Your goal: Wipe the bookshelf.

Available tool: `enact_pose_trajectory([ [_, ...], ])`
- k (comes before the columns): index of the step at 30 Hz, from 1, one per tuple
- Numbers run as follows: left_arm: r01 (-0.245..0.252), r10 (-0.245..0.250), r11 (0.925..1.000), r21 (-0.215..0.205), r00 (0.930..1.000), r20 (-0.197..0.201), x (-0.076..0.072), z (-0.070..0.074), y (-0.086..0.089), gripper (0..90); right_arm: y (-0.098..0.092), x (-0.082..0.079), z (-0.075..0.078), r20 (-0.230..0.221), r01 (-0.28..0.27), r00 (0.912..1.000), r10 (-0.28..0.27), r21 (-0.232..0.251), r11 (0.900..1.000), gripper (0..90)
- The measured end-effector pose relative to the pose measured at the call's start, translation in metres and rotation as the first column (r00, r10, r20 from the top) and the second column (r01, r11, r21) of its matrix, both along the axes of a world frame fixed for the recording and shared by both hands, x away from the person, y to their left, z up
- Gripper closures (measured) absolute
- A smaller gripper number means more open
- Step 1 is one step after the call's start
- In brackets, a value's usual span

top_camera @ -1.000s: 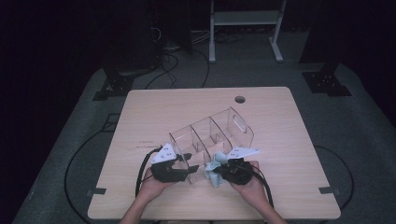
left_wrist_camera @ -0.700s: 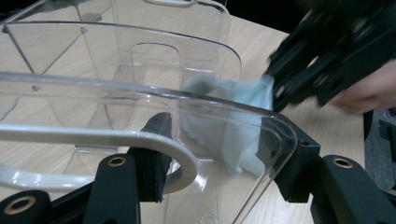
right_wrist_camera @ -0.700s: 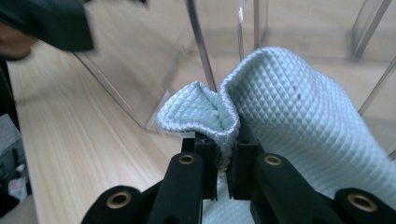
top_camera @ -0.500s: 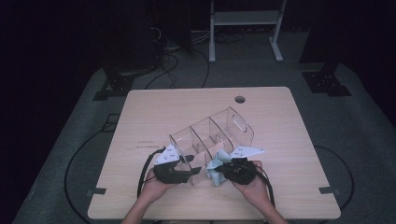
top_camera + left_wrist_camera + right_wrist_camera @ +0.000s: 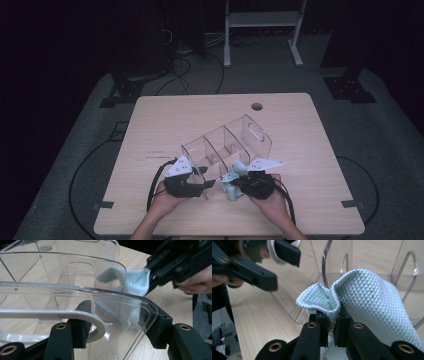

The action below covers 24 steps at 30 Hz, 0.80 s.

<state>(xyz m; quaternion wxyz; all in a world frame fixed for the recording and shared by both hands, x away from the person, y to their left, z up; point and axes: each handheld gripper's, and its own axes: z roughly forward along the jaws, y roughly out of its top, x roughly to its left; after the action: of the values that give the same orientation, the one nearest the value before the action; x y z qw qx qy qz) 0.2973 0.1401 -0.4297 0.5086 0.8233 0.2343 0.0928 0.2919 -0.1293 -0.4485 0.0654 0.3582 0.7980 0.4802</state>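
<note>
High view first: the pale wooden table (image 5: 165, 120) carries a clear plastic organiser (image 5: 227, 145) with divider walls and a handle slot in its far end wall, lying askew near the person's edge, well clear of the round cable hole (image 5: 257, 106). At its near end the left gripper (image 5: 196, 186) has its jaws set around the organiser's front wall; the left gripper view shows one pad (image 5: 82, 322) inside the clear wall and the other outside it, and those jaws have just been opening a little, so the hold looks loose rather than firm. Just beside it, the right gripper (image 5: 235, 183) has its jaws pinched tight on a bunched fold of a pale blue cloth (image 5: 367, 302), at the near right corner of the organiser. The job in hand seems to be wiping the organiser; done well, the left side should firm up its brace on the wall so the light plastic cannot skate, while the right presses a flat face of cloth, not the bunched ridge, along the wall in steady strokes. The cloth is waffle-textured, soft and folded double, with a few dark specks.
</note>
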Motion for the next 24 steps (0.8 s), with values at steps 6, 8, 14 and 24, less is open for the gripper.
enact_pose_trajectory([
  [6, -0.009, 0.009, 1.0000, -0.003, 1.0000, 0.002, -0.004, 0.003, 0.007, 39.2, 0.002, 0.001, -0.004, -0.017, -0.001, 0.9998, 0.001, -0.019, 1.000, 84.1],
  [8, -0.013, 0.013, 0.9999, -0.009, 0.9999, 0.003, -0.005, 0.005, 0.011, 38.6, 0.001, 0.000, 0.002, -0.002, 0.000, 1.0000, 0.000, 0.001, 1.000, 84.1],
  [14, -0.015, 0.015, 0.9999, -0.001, 0.9998, 0.013, -0.008, 0.008, 0.023, 36.3, 0.003, 0.002, -0.009, -0.037, -0.004, 0.9993, 0.003, -0.031, 1.000, 84.1],
  [24, -0.020, 0.019, 0.9997, 0.016, 0.9991, 0.037, -0.008, 0.011, 0.036, 30.8, 0.004, 0.002, -0.011, -0.048, -0.013, 0.9988, 0.012, -0.030, 0.999, 84.1],
])
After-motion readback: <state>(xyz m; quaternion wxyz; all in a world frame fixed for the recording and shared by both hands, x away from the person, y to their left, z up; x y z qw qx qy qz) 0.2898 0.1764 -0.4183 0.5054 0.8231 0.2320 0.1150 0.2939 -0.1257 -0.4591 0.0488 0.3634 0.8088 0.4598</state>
